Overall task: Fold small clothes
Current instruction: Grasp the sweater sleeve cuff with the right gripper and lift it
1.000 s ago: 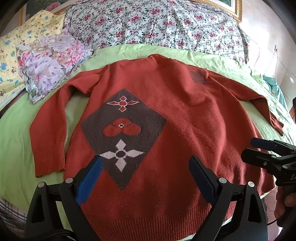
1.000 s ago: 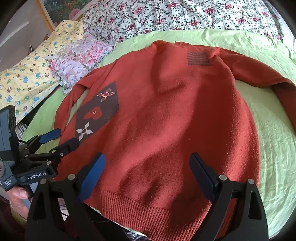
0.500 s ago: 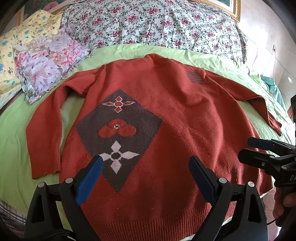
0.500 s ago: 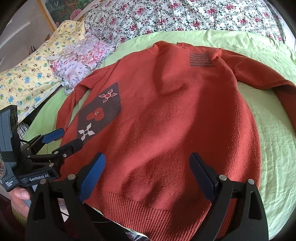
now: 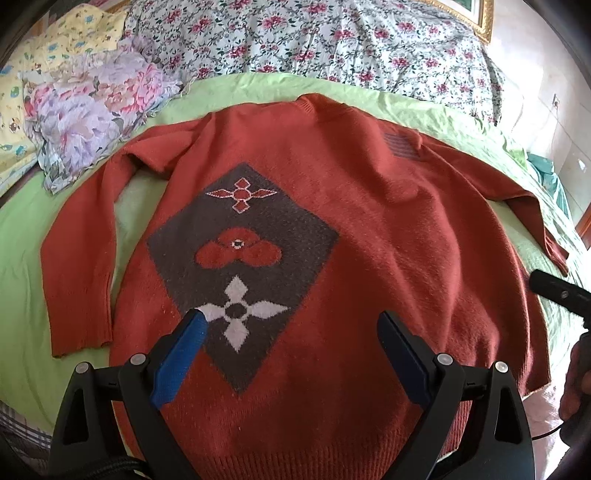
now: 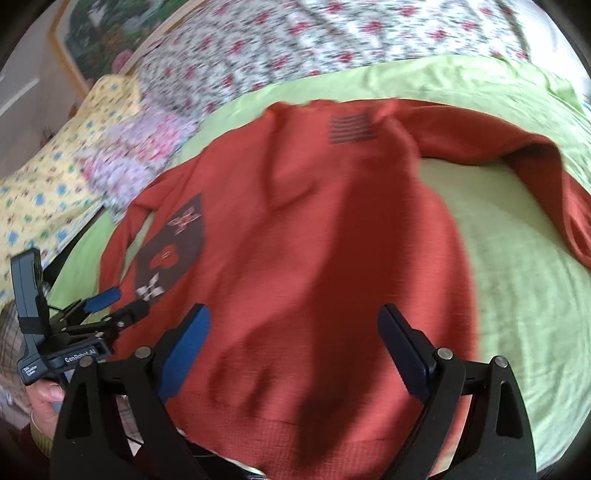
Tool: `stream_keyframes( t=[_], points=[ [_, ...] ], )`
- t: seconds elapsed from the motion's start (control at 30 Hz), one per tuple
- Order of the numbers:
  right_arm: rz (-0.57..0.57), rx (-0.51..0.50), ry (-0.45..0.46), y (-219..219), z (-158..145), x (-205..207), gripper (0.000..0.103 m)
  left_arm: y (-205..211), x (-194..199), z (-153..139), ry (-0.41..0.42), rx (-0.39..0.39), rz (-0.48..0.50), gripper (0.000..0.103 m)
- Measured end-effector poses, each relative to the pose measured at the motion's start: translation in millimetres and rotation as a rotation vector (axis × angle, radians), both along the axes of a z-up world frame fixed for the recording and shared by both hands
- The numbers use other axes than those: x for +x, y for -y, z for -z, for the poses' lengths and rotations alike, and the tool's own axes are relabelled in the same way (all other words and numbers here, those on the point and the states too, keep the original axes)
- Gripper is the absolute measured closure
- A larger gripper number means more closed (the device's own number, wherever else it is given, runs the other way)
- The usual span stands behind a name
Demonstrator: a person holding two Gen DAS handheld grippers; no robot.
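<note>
the red sweater (image 5: 388, 236) lies flat lengthwise, collar toward the floral quilt (image 5: 332, 33), hem nearest; green sheet (image 5: 22, 236) beneath; left gripper (image 5: 291, 332) and right gripper (image 6: 295, 328) both released.

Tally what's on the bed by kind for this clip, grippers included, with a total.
Sweater: 1, the red sweater, spread flat.
Pillows: 2, the purple floral pillow and the yellow pillow.
Quilt: 1, the rose-print quilt.
Grippers: 2, the left gripper and the right gripper, both open.
Total: 6
</note>
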State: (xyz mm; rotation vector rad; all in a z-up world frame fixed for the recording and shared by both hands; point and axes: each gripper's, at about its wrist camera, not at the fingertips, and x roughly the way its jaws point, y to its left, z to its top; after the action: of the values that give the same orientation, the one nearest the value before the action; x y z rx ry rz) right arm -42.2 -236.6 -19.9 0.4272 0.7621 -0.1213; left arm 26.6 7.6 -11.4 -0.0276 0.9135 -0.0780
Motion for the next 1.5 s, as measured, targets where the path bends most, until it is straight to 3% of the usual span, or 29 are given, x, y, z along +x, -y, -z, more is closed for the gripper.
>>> stream_keyframes(
  t=[0.23, 0.37, 0.47, 0.63, 0.83, 0.9, 0.97, 1.03, 1.13, 1.23, 1.37, 1.5],
  points=[
    [0.261, 0.068, 0.022, 75, 10, -48, 0.011, -1, 21, -8, 0.033, 0.000, 0.005, 0.009],
    [0.446, 0.182, 0.053, 129, 18, -80, 0.011, -3, 40, -18, 0.046, 0.009, -0.007, 0.008],
    [0.544, 0.210, 0.063, 151, 20, -94, 0.011, -5, 50, -22, 0.045, -0.004, -0.015, 0.008],
    [0.600, 0.207, 0.088, 167, 20, -98, 0.012, -4, 63, -18, 0.032, -0.003, -0.021, 0.008],
    [0.692, 0.280, 0.166, 209, 25, -102, 0.025, 3, 77, -11, 0.005, 0.013, -0.013, 0.008],
    [0.722, 0.271, 0.158, 220, 25, -102, 0.044, 5, 85, -8, -0.003, 0.025, -0.011, 0.008],
    [0.738, 0.280, 0.132, 234, 29, -101, 0.094, 5, 93, -6, -0.007, 0.027, -0.010, 0.008],
    [0.743, 0.277, 0.140, 242, 27, -102, 0.098, 5, 101, -4, -0.011, 0.033, -0.013, 0.008],
    [0.714, 0.175, 0.165, 245, 1, -83, 0.098, -1, 113, 0, -0.018, 0.032, -0.026, 0.008],
    [0.650, 0.151, 0.232, 244, -26, -56, 0.098, -8, 124, 3, -0.033, 0.002, -0.034, 0.008],
    [0.467, 0.163, 0.326, 225, -69, 16, 0.098, -18, 137, 2, -0.044, -0.059, -0.029, 0.008],
    [0.225, 0.211, 0.352, 175, -90, 103, 0.098, -29, 150, -1, -0.043, -0.122, -0.017, 0.008]
  ],
)
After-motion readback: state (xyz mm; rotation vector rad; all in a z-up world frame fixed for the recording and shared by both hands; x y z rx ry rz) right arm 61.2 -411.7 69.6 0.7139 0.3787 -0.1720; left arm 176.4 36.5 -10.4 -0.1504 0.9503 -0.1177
